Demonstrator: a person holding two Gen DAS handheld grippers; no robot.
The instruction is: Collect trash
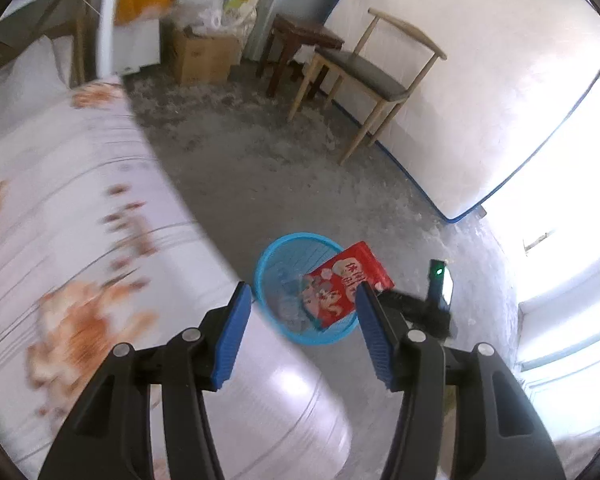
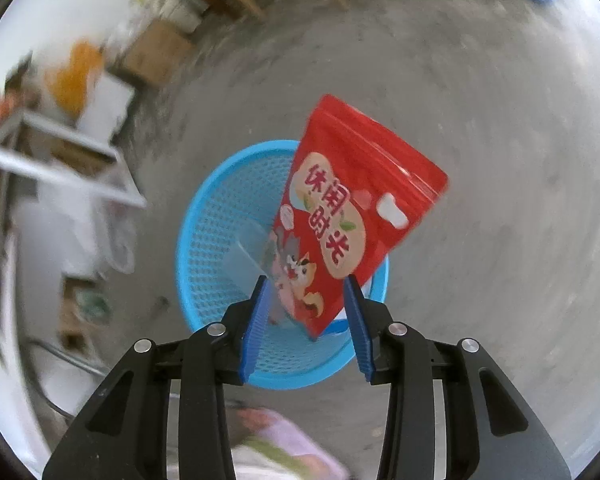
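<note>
Trash: red snack pouch point(image 2: 352, 216) with cartoon squirrel art, tilted, lower corner down inside blue mesh basket point(image 2: 220, 240), upper end jutting past the basket's rim. Basket stands on grey concrete floor point(image 2: 480, 160), close by the bed point(image 1: 80, 200).

Right claw point(image 2: 306, 320) directly above the basket, jaws parted. Pouch's lower part sits between the 2 blue pads point(image 2: 256, 320); the left pad stands clear of it, the right pad is very close to its edge, contact hard to judge. Reads as released, not clamped. A pale clear wrapper point(image 2: 248, 256) lies in the basket beside the pouch.

Left claw point(image 1: 300, 320) over the bed's edge, jaws apart, nothing between its pads point(image 1: 232, 332). From this view the same pouch point(image 1: 348, 284) leans in the basket point(image 1: 284, 264), with the right claw's black body point(image 1: 420, 304) just beside it, green light showing.

Background: wooden chair point(image 1: 364, 76), dark stool point(image 1: 300, 44), cardboard box point(image 1: 204, 56), white mattress point(image 1: 480, 80) leaning upright. Both views blurred.
</note>
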